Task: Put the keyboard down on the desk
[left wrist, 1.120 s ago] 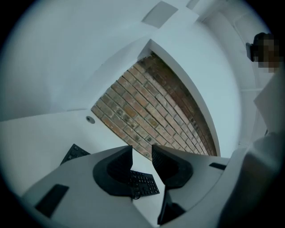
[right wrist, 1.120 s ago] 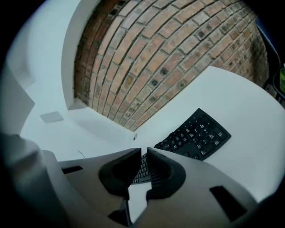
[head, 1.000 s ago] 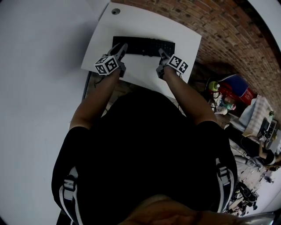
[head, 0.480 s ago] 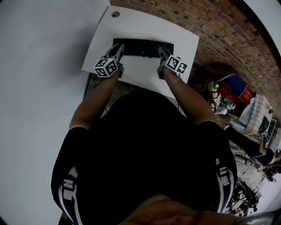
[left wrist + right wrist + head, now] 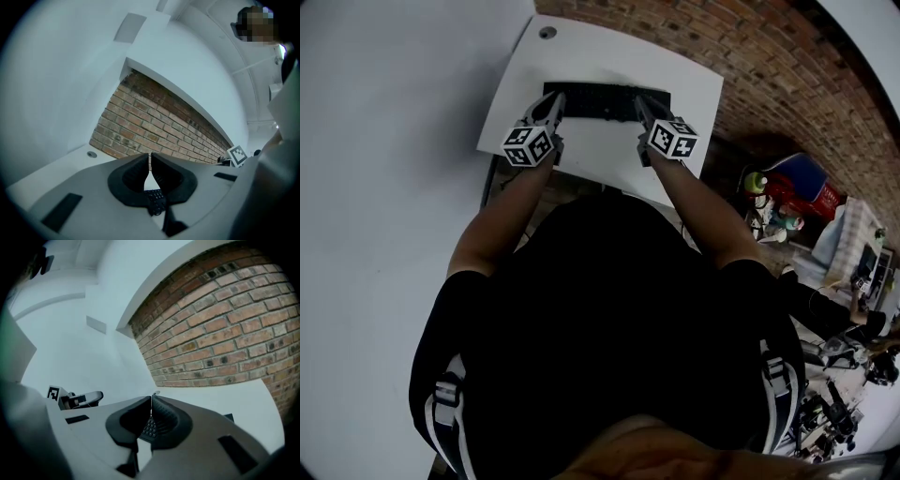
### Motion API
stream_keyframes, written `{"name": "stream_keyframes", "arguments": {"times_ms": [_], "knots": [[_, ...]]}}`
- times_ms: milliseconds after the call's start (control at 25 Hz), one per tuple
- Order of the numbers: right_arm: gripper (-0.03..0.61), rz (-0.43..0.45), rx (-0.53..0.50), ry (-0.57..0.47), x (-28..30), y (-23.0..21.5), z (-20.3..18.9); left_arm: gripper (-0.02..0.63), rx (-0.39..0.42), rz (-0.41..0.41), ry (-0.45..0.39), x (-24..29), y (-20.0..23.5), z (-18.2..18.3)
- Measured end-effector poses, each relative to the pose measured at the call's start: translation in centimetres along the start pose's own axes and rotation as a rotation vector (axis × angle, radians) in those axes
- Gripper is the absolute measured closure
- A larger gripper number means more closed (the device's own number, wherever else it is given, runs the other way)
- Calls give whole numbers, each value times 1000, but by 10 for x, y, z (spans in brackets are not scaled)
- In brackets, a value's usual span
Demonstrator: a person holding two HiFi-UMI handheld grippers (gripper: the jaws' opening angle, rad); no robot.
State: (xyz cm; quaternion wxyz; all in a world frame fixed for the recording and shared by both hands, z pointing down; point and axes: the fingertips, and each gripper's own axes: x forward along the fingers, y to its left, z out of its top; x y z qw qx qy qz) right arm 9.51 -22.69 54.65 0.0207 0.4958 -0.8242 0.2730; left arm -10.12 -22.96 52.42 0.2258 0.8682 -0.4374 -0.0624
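Observation:
A black keyboard (image 5: 605, 101) lies flat on the white desk (image 5: 609, 155), near its far edge. My left gripper (image 5: 556, 98) hovers over the keyboard's left end and my right gripper (image 5: 638, 101) over its right end. In the left gripper view the left gripper (image 5: 150, 161) has its fingertips touching with nothing between them, having just closed. Keyboard keys (image 5: 156, 197) show below the pads. In the right gripper view the right gripper (image 5: 151, 401) is shut the same way, empty, with keys (image 5: 149, 427) visible beneath it.
A brick wall (image 5: 750, 56) runs behind the desk. A round cable hole (image 5: 547, 32) sits in the desk's far left corner. Bags and bottles (image 5: 787, 192) crowd the floor to the right. The person's body fills the lower head view.
Both grippers have risen a little over the keyboard's ends and rolled, so their marker cubes show different faces. The keyboard stays flat on the desk.

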Motion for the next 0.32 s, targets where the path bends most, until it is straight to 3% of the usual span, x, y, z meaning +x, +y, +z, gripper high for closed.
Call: {"name": "stream_keyframes", "arguments": {"times_ms": [320], "knots": [[541,-32,-165,-15,-8,9,9,577,153,-62,-30,-11,-25,10]]}}
